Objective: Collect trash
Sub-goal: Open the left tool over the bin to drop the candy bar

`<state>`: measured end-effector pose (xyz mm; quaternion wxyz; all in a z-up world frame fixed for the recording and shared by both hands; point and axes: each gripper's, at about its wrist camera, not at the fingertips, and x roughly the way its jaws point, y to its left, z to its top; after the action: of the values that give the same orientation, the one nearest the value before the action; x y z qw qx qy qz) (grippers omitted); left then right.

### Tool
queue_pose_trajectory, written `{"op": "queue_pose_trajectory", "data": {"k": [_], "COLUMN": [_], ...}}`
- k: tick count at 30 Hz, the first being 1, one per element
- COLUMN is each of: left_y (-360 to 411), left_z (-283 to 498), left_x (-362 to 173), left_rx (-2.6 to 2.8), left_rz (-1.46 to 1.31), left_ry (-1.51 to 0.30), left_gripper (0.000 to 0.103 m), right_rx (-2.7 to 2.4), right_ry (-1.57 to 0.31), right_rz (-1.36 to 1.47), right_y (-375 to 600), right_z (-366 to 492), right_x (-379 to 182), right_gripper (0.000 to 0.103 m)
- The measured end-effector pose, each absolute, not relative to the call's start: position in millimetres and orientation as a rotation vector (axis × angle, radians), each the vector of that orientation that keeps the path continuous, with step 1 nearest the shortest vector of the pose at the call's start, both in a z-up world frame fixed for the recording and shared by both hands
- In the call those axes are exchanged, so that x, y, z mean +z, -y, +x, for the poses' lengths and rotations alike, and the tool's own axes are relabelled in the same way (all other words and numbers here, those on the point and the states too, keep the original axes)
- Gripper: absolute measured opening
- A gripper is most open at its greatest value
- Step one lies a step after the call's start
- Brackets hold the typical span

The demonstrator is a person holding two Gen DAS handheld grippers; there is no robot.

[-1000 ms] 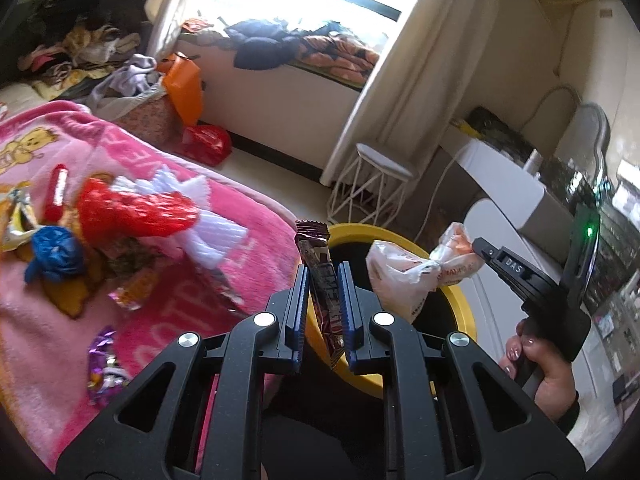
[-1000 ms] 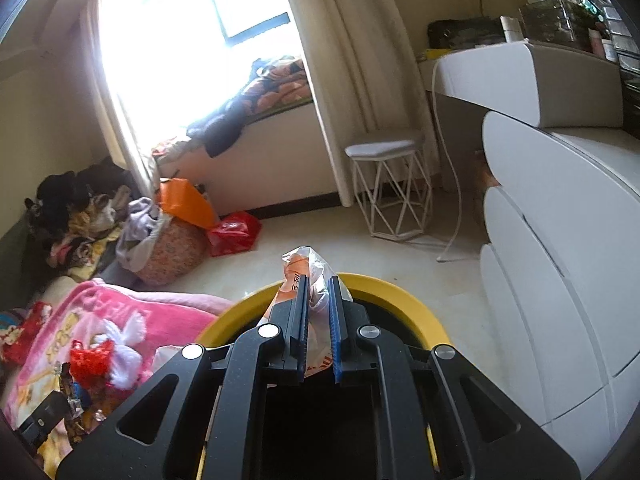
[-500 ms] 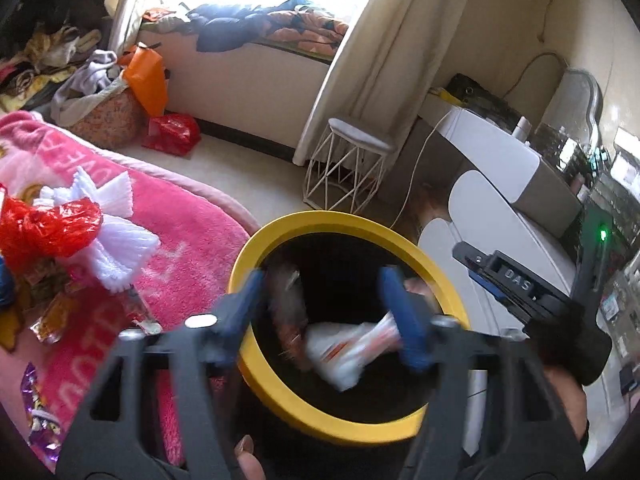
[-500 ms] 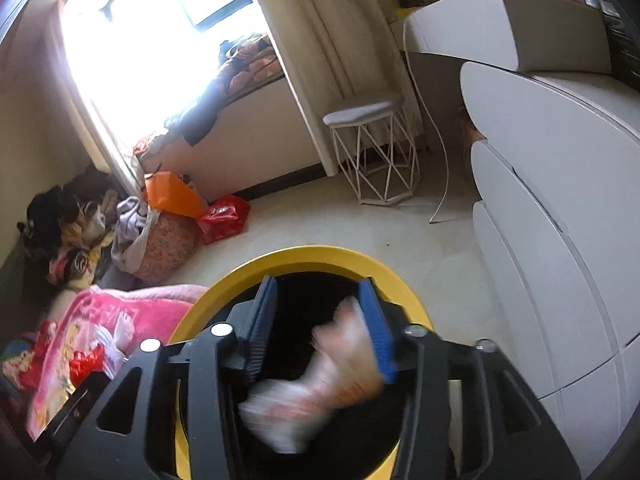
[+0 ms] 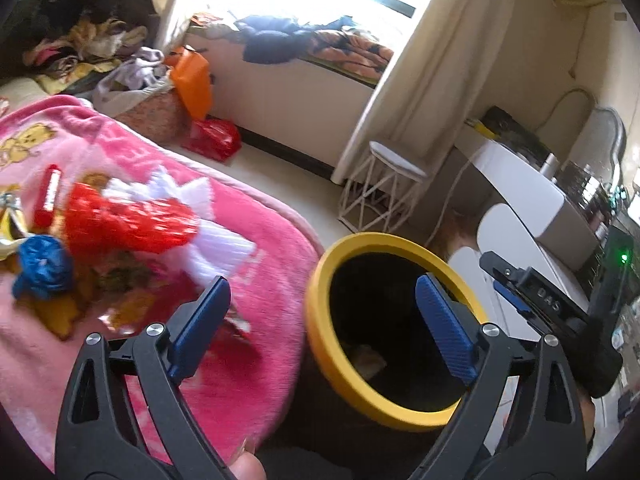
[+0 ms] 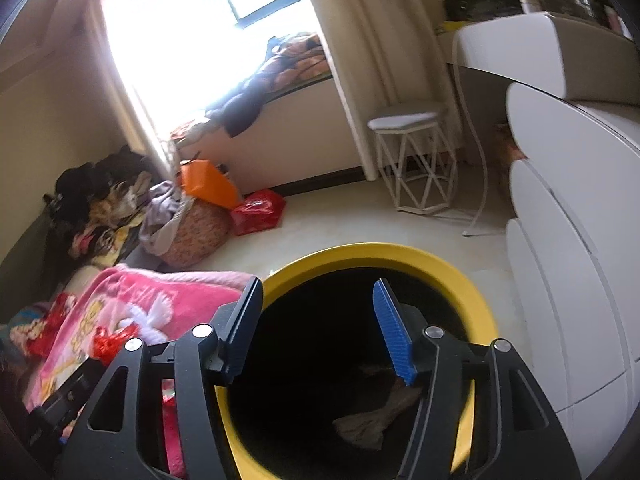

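Blur is spread over the near half of the left wrist view, so the pile of trash (image 5: pixel 100 240) on the pink blanket (image 5: pixel 240 264) is hard to read: a red wrapper, a white frilled piece and a blue crumpled ball can be told, the rest cannot. The left gripper (image 5: pixel 320 304) is seen with its jaws wide apart and opening, and nothing is held between them; one blue pad hangs over the blanket edge, the other over the mouth of the bin (image 5: pixel 320 288). The bin's lower part is cut off by the gripper frame, and its black inside is mostly lost in shadow. A pale scrap (image 5: pixel 368 358) is made out low inside it, below and between the pads.

In the right wrist view the right gripper (image 6: pixel 316 320) is held over the same bin (image 6: pixel 472 300), jaws parted and opening, with nothing between the pads. A crumpled wrapper (image 6: pixel 372 420) is seen lying deep in the bin, below the gripper and partly hidden behind its right finger. The trash on the blanket (image 6: pixel 140 300) is shown only in part at the left, behind the gripper frame.

The right gripper's body (image 5: pixel 560 312) is caught at the right edge of the left view, beside the bin. Farther off, a white wire stool (image 6: pixel 416 160) is set on the floor near the curtain, with clothes heaped below the window.
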<state>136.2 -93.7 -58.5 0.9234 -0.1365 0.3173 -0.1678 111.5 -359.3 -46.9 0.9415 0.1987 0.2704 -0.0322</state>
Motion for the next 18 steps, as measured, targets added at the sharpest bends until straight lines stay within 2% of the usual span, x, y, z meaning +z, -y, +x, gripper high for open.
{"op": "queue_pose_trajectory", "data": {"k": [18], "left_y": [21.7], "left_z": [121.7], "left_x": [-41.9], "left_rx": [-0.162], "left_rz": [-0.281], "left_ry": [-0.550], "left_gripper": [0.086], "right_rx": [0.195], "right_ry": [-0.571], "right_rz": [0.265], "right_y": [259.0], "right_z": [100.4], "right_x": [-31.7], "right_gripper": [0.064]}}
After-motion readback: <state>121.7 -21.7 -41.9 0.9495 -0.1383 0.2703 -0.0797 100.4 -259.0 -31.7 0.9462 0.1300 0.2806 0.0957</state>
